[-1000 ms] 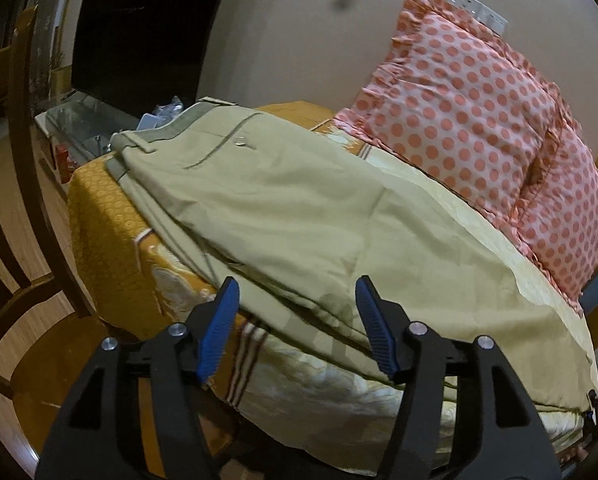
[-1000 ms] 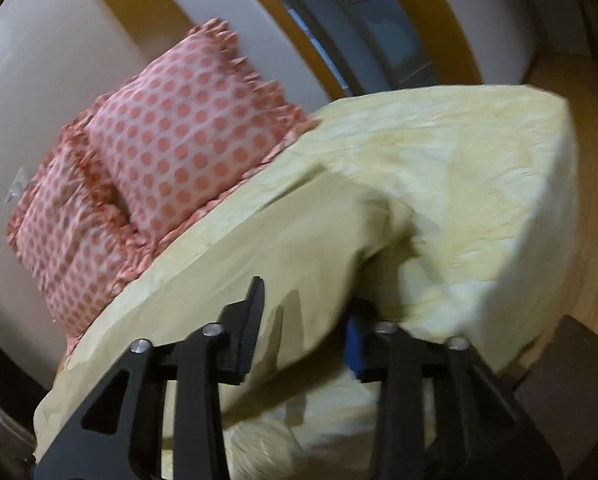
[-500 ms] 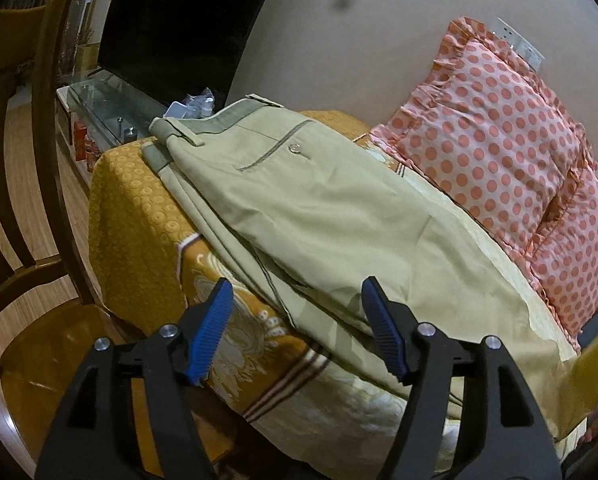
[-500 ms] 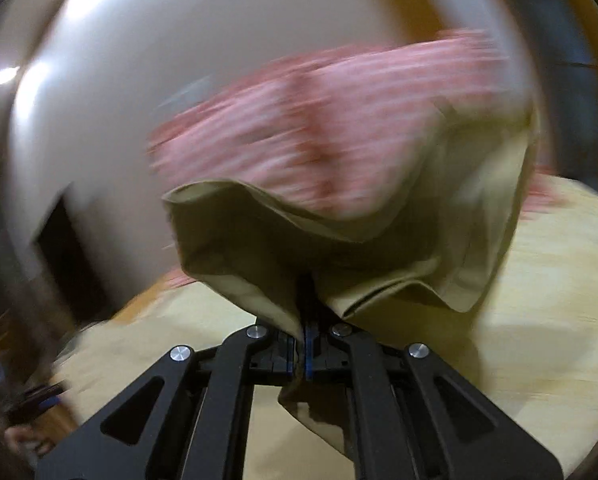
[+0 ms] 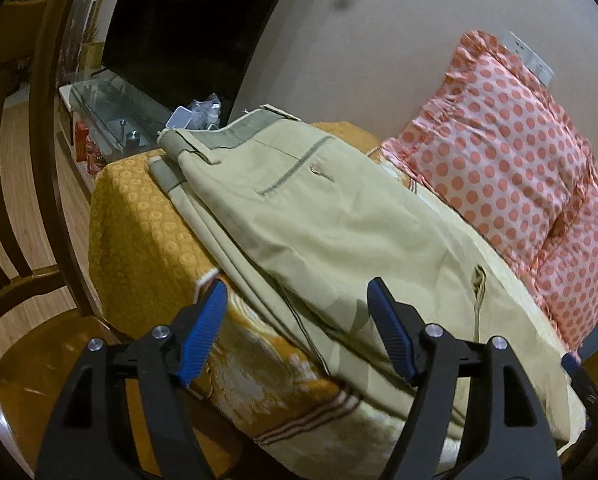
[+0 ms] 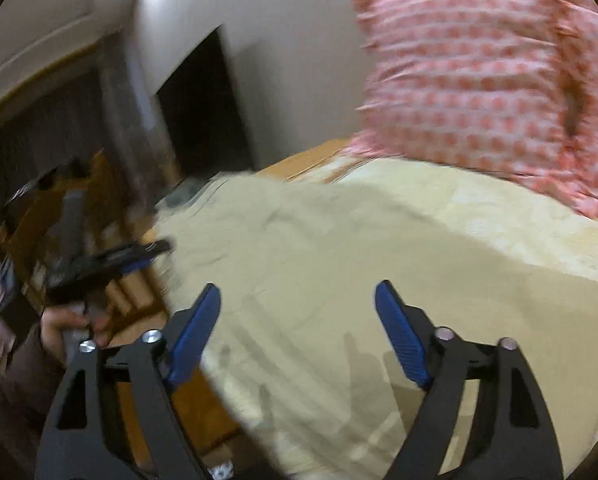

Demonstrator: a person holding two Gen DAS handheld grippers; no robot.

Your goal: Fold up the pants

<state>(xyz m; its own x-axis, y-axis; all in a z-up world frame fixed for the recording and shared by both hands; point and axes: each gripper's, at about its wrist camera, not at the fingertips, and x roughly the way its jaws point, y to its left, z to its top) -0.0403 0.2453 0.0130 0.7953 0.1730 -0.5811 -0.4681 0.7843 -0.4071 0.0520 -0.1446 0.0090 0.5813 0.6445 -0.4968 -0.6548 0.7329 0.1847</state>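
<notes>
The khaki pants (image 5: 319, 216) lie folded lengthwise on the bed, waistband at the far left end, legs doubled back over the upper part. My left gripper (image 5: 297, 320) is open and empty, hovering just above the near edge of the pants. In the blurred right wrist view the pants (image 6: 299, 248) spread flat across the bed. My right gripper (image 6: 298, 320) is open and empty above them. The left gripper (image 6: 111, 266) shows at the left of that view, held in a hand.
Two pink polka-dot pillows (image 5: 515, 184) lean on the wall behind the bed. An orange bedspread (image 5: 139, 232) covers the bed's left end. A wooden chair (image 5: 31, 240) stands at the left. A glass TV stand (image 5: 111, 108) with clutter sits beyond.
My right gripper carried the pant legs over toward the waistband, then opened and let them go. My left gripper stayed open and shifted slightly left.
</notes>
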